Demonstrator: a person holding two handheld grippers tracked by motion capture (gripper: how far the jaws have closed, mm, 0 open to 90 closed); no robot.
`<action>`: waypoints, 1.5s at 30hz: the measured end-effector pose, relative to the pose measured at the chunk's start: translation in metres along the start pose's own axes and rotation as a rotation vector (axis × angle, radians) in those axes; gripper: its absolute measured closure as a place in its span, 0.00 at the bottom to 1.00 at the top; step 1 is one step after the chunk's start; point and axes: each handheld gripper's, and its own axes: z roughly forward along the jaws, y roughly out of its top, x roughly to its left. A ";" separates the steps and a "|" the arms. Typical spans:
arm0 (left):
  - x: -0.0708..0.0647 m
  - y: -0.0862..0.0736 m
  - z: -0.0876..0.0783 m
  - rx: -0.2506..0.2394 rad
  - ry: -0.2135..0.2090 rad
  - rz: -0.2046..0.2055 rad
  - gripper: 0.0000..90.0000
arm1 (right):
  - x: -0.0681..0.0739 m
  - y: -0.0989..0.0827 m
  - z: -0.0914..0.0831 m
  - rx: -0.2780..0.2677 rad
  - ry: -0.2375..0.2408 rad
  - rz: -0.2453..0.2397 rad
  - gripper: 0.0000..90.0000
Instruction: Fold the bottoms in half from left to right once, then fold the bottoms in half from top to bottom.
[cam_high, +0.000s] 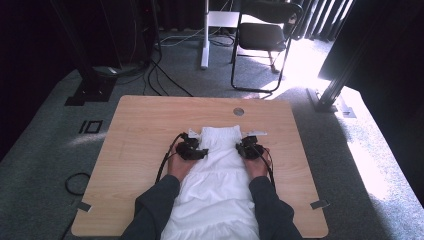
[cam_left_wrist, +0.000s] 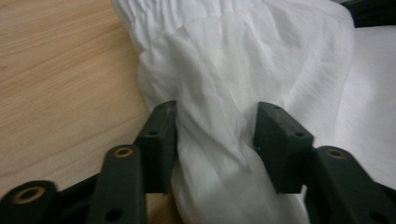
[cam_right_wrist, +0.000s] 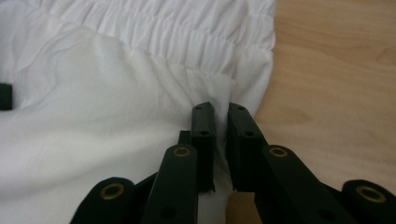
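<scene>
White cotton-ish skirt (cam_high: 216, 175) lies flat mid-table, probably light, floppy and a bit slidey, so grab the side hems under the elastic. Left gripper (cam_left_wrist: 215, 135) has a thick fold between half-open jaws; right gripper (cam_right_wrist: 220, 140) is pinched on the edge. Long axis runs away from the person, waistband at the far end.

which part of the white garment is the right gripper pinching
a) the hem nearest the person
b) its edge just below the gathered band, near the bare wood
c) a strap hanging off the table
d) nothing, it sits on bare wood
b: in the right gripper view the right gripper has its jaws nearly shut on a thin fold at the edge of the garment, just below the gathered band, with the table beside it.
</scene>
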 end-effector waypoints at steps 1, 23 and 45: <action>-0.001 -0.002 -0.001 0.000 0.001 0.000 0.58 | 0.001 -0.005 -0.004 -0.002 0.003 0.003 0.91; -0.014 -0.026 -0.039 -0.037 -0.076 -0.011 0.47 | 0.014 -0.045 -0.039 -0.022 0.050 0.016 0.91; -0.006 0.007 0.006 0.016 -0.047 0.000 0.54 | 0.000 -0.028 -0.035 -0.026 0.112 0.033 0.71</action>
